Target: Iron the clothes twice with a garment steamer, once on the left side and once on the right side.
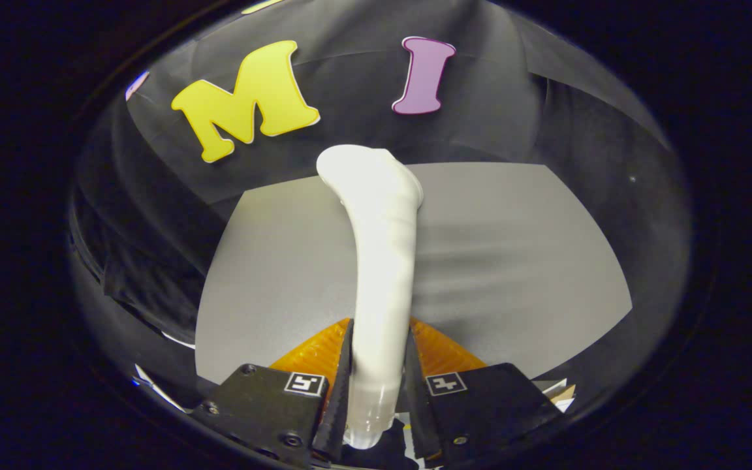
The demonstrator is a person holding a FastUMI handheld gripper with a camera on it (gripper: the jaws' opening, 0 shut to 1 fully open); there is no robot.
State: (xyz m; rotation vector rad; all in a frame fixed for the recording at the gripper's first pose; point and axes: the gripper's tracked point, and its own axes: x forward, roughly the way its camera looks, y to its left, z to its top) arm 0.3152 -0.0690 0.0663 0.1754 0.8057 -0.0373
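A white garment steamer runs from between my fingers forward, its curved head reaching past the far edge of a grey cloth spread flat below. My gripper is shut on the steamer's handle, both fingers pressing its sides. The steamer's lower end pokes out behind the fingers. The head hangs over the cloth near its far edge; whether it touches the cloth I cannot tell.
Black booth cloth surrounds the grey cloth on the left, right and far side. Some pale paper-like scraps lie near the grey cloth's near right corner.
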